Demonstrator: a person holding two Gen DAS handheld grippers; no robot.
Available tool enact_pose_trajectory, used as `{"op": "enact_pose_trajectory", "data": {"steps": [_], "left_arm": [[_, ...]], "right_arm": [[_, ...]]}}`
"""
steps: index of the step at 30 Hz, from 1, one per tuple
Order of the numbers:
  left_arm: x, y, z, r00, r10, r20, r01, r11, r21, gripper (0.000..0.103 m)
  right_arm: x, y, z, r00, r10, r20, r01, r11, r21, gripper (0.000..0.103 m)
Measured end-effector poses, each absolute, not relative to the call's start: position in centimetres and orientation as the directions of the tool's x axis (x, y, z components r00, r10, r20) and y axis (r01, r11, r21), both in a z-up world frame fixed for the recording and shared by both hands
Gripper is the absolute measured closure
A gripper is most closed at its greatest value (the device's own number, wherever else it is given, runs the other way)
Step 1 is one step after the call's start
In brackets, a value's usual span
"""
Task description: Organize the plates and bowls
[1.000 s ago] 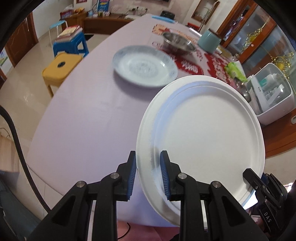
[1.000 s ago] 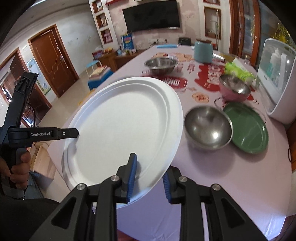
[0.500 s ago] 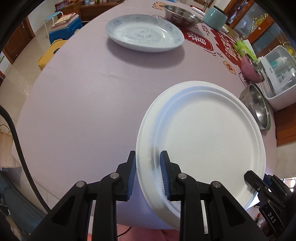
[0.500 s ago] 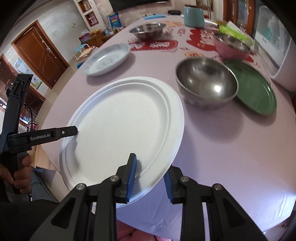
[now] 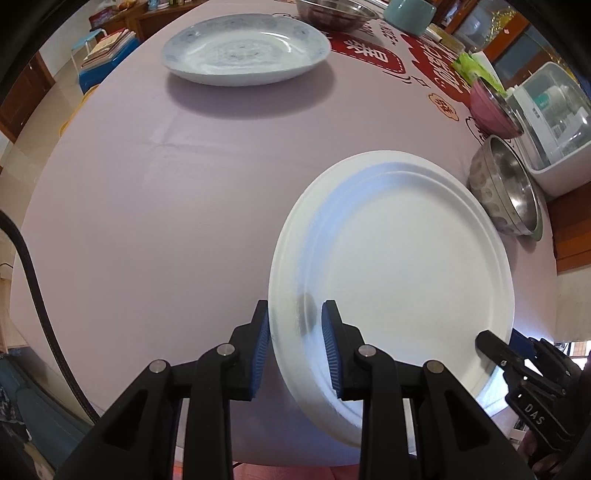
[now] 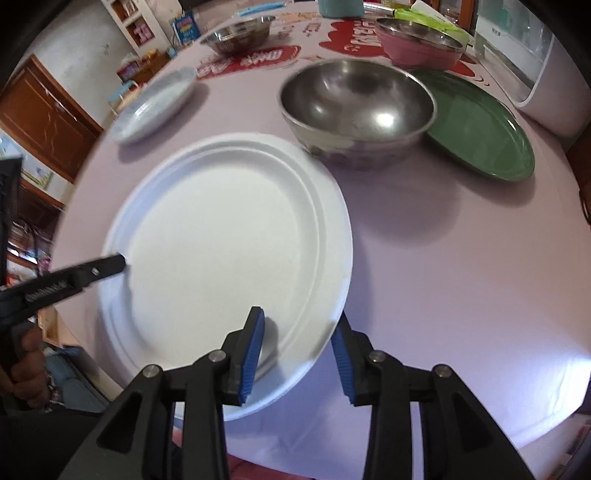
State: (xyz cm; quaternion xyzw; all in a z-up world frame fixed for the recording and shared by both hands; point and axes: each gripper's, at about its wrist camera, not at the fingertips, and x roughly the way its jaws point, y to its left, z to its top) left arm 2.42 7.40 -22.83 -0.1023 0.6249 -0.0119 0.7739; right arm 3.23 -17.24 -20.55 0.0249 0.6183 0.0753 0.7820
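Note:
A large white plate (image 5: 399, 273) lies low over the near edge of the lilac table; it also shows in the right wrist view (image 6: 221, 240). My left gripper (image 5: 295, 347) is shut on its left rim. My right gripper (image 6: 295, 347) straddles its near right rim with the jaws spread apart, open. A steel bowl (image 6: 354, 107) stands just beyond the plate, with a green plate (image 6: 480, 129) to its right. A blue-patterned white plate (image 5: 247, 48) lies farther back on the left.
A pink bowl (image 6: 417, 44) and another steel bowl (image 6: 240, 33) stand at the back on the red-printed cloth. A white appliance (image 5: 550, 122) sits at the right edge. The table edge (image 5: 110, 369) is close below the grippers.
The white plate has come down from tilted in the air to low over the table's near edge. My right gripper's jaws have widened off the rim. The left still grips.

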Motion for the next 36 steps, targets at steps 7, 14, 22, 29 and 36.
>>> {"op": "enact_pose_trajectory", "data": {"steps": [7, 14, 22, 29, 36], "left_arm": [[1.9, 7.2, -22.6, 0.212, -0.12, -0.97, -0.134, 0.979, -0.15, 0.076], [1.7, 6.7, -22.2, 0.224, -0.04, -0.974, -0.195, 0.977, -0.085, 0.074], [0.0, 6.3, -20.7, 0.256, 0.011, -0.966, -0.283, 0.957, -0.065, 0.056], [-2.2, 6.0, -18.7, 0.328, 0.021, -0.944, -0.313, 0.946, -0.088, 0.042], [-3.2, 5.8, -16.4, 0.386, 0.038, -0.922, -0.31, 0.946, -0.091, 0.027]], "right_arm": [[3.0, -18.4, -20.5, 0.226, 0.164, -0.96, -0.101, 0.984, 0.144, 0.056], [2.8, -19.6, -20.1, 0.234, 0.175, -0.956, -0.137, 0.98, 0.145, 0.048], [3.2, -20.7, -19.4, 0.262, 0.19, -0.946, -0.176, 0.973, 0.147, 0.047], [3.3, -20.8, -18.7, 0.288, 0.223, -0.932, -0.247, 0.957, 0.153, 0.042], [3.5, -20.3, -17.4, 0.326, 0.273, -0.905, -0.305, 0.937, 0.172, 0.036]]}}
